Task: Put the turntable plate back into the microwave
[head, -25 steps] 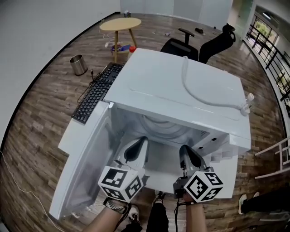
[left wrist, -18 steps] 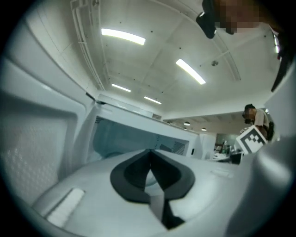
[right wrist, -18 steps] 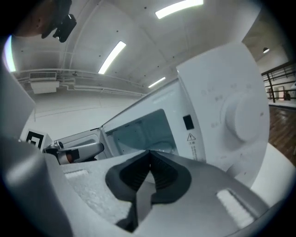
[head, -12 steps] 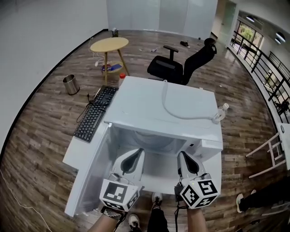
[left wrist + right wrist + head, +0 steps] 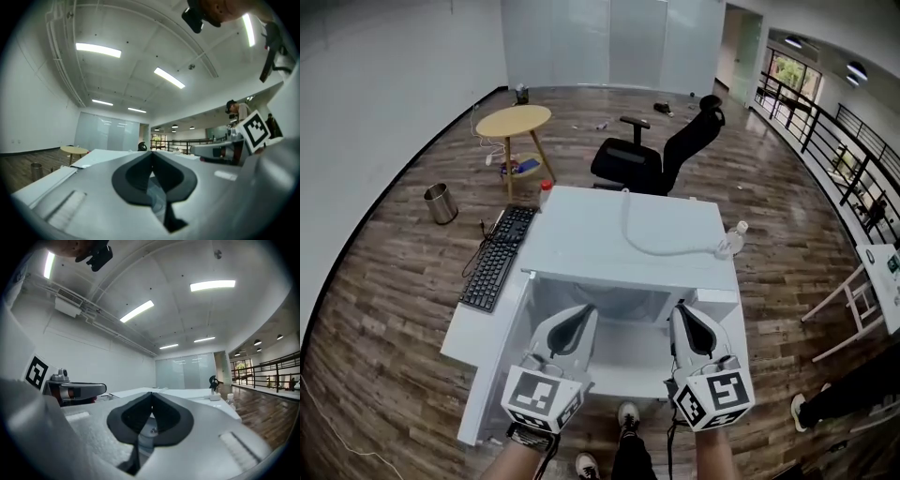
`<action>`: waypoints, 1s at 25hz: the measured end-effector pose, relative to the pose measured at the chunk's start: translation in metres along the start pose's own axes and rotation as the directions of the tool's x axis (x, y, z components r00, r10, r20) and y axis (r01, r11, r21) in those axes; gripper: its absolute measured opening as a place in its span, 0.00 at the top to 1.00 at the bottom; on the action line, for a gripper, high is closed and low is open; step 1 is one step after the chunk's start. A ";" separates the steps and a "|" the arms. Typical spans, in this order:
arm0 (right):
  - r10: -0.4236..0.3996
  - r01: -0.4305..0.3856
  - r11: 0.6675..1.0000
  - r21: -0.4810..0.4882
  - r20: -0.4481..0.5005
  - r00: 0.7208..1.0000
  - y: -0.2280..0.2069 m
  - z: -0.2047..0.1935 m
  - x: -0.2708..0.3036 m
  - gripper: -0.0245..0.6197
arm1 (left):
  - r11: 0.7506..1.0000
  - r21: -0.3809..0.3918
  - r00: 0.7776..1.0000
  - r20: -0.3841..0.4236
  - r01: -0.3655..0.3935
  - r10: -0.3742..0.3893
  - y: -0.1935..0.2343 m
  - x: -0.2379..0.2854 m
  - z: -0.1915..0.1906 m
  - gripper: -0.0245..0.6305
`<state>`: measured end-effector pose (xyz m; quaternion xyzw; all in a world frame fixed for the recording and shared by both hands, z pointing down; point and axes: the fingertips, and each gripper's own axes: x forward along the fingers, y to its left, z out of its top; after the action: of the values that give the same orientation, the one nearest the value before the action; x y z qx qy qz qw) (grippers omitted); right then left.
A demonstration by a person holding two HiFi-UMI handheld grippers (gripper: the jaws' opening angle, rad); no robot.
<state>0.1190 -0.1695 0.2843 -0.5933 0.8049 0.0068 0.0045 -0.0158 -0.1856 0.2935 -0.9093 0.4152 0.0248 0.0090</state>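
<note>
A white microwave stands on a white table with its door swung open to the left. In the cavity a pale round shape, the turntable plate, shows only faintly between my grippers. My left gripper and right gripper are held side by side, level, in front of the opening. The left jaws have just been opening by a hair; their tips still meet and nothing is between them. The right jaws are shut and empty.
On the microwave's top lie a white hose and a clear bottle. A black keyboard lies on the table at left. Behind stand an office chair, a round wooden table and a metal bin.
Both grippers have risen from inside the cavity mouth to the level of the microwave's top edge and rolled a little. The head view has pulled back and shows more of the room.
</note>
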 end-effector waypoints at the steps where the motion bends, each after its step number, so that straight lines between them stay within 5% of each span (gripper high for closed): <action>1: -0.003 0.003 1.000 -0.004 0.004 1.000 0.002 0.004 -0.002 0.96 | 1.000 0.002 1.000 0.004 0.006 -0.006 -0.001 -0.001 0.004 0.96; 17: -0.048 0.049 0.999 -0.020 0.047 0.998 0.015 0.073 -0.043 0.96 | 0.989 0.115 0.993 0.073 0.088 -0.097 -0.040 -0.016 0.075 0.96; 25: -0.038 0.037 0.999 0.012 0.074 0.997 0.000 0.102 -0.050 0.96 | 0.986 0.153 0.992 0.097 0.070 -0.086 -0.041 -0.010 0.107 0.96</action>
<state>0.1334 -0.1196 0.1832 -0.6077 0.7929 0.0245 0.0375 0.0045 -0.1468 0.1870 -0.9192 0.3790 0.0403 0.0994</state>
